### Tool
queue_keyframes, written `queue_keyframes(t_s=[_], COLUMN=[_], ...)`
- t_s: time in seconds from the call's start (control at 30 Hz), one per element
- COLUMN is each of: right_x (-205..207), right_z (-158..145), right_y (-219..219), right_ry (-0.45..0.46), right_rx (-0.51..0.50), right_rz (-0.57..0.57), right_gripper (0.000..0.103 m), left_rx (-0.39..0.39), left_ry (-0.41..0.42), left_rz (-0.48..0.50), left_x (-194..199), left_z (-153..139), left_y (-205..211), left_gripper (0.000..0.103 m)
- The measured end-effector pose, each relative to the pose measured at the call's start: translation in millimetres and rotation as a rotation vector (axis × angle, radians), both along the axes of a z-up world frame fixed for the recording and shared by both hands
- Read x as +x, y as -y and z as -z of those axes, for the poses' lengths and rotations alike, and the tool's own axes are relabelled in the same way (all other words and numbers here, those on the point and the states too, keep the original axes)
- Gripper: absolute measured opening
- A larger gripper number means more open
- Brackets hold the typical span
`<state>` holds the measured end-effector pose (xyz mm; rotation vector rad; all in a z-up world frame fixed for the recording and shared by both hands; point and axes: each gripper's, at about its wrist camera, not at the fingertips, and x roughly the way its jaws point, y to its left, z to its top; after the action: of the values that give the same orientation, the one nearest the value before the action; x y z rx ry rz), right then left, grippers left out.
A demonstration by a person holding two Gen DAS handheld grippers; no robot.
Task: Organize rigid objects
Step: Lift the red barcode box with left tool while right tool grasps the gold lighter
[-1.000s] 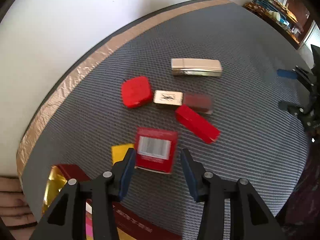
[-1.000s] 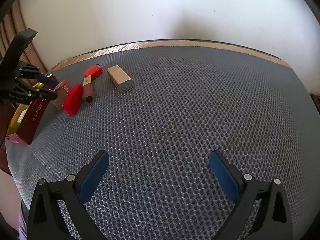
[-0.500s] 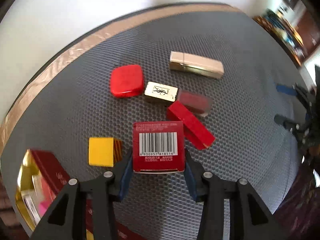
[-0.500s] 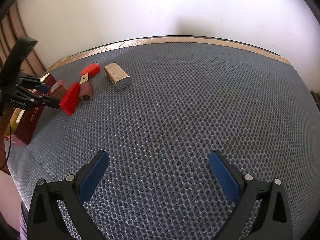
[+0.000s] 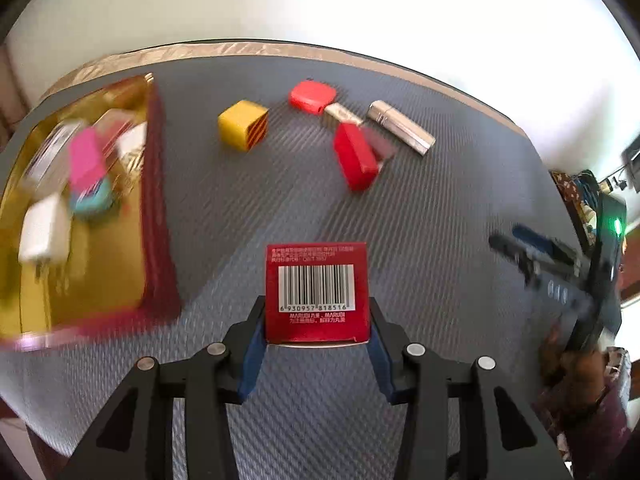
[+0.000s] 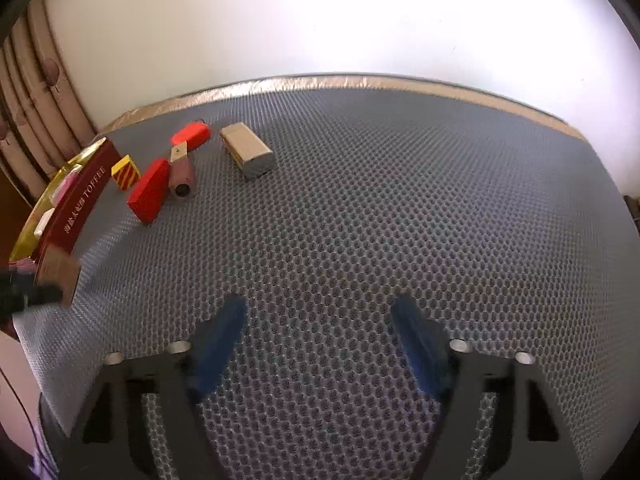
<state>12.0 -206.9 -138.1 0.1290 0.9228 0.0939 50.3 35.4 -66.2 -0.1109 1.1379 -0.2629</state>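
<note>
Risk, slip: I am holding the red barcode box (image 5: 316, 292) by its two side faces only, with the left gripper (image 5: 316, 330) closing on its near end; the smooth carton could be pivoting or sliding out if I am swinging too fast, and the blur in the left view suggests I am moving quickly.
Risk, crush: it looks like thin card, so squeezing harder to stop a slip could be denting the walls.
Risk, collision: the toffee tin (image 5: 154, 216) is sitting at the left edge of the mat with a tall red wall; carrying the box in low could be knocking that wall or pushing the tin toward the edge.
Risk, landing: the tin's gold inside is already holding a pink piece (image 5: 84, 160), a white plug (image 5: 44, 232) and a teal item (image 5: 94, 200), so the box could be landing tilted on them.
Box look: red, squarish, white barcode panel with digits facing up, small print above and below, edges crisp.
Box place: lifted off the grey mesh mat (image 6: 360, 220), near its front-left part, close beside the tin.
Right gripper (image 6: 320, 344): I am keeping its blue pads wide apart over bare mat, holding nothing.
Still loose: yellow striped cube (image 5: 243, 125), red rounded case (image 5: 312, 94), red bar (image 5: 355, 156), gold lipstick (image 5: 400, 127), grouped toward the far edge.
</note>
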Motion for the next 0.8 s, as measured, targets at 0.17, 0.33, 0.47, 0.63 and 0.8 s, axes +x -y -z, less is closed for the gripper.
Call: queue_keyframes(t_s=[0.17,0.33,0.47,0.63,0.8], right_x=[49,98,138,167,174], right_z=[-21,-32,-23,-6,-2], right_y=[-4,-36,-59,-71,-77], right_ry=[0.004,0.009,-0.028,-0.091,-0.097], right_rx=[0.089,-0.023,-0.130,-0.174,-0.168], right_rz=[-0.037,-0.149,-0.212,-0.247,-0.238], right_gripper=[0.071,0.070,0.069,0.053,0.047], left_rx=[-0.004,-0.001,-0.006,-0.002,0.001], left_ry=[-0.002,0.003,-0.008,-0.017,-0.022], left_rz=[-0.024,-0.027,-0.033,-0.026,-0.026], left_x=[-19,-25,-21,-20,-14], left_z=[6,0,3,7,10], left_y=[-8,-11,-10,-8,-5], left_gripper=[0.046,0.046,0.046,0.046,0.046])
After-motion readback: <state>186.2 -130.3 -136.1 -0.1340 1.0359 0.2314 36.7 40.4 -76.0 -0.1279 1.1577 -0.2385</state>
